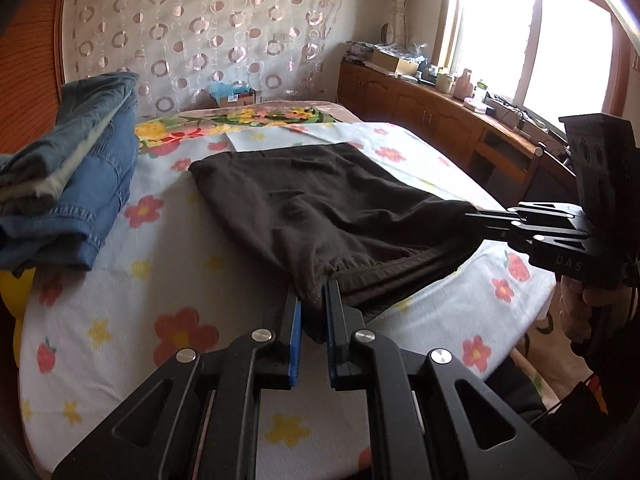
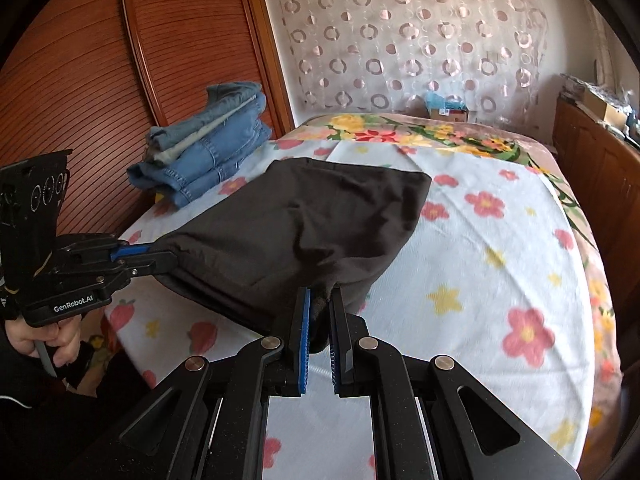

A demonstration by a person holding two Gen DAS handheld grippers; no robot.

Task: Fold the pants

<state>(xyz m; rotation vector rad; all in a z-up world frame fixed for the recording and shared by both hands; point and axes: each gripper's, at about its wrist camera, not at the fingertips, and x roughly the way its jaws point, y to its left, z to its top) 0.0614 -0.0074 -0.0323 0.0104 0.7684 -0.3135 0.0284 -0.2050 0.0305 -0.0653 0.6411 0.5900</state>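
1. Between the blue pads of the left tongs [image 1: 314,312] a gathered corner of the dark brown pants [image 1: 320,204] is pinched tight, at the near hem edge.
2. The right tongs [image 2: 320,316] are likewise pressed together on the opposite near corner of the same garment; each pair also shows side-on in the other camera.
3. The pants lie folded over on the flowered bed sheet [image 2: 500,240], near edge lifted slightly and stretched between the two grips, far edge resting flat.
4. Judgement: soft, light, limp knit fabric; it will sag and crease, not slip. Corner holds on the doubled hem appear sound.
5. Both tools angle downward toward the bed, a hand [image 2: 44,340] gripping each handle.
6. A stack of folded jeans [image 1: 72,168] sits well apart at the left.
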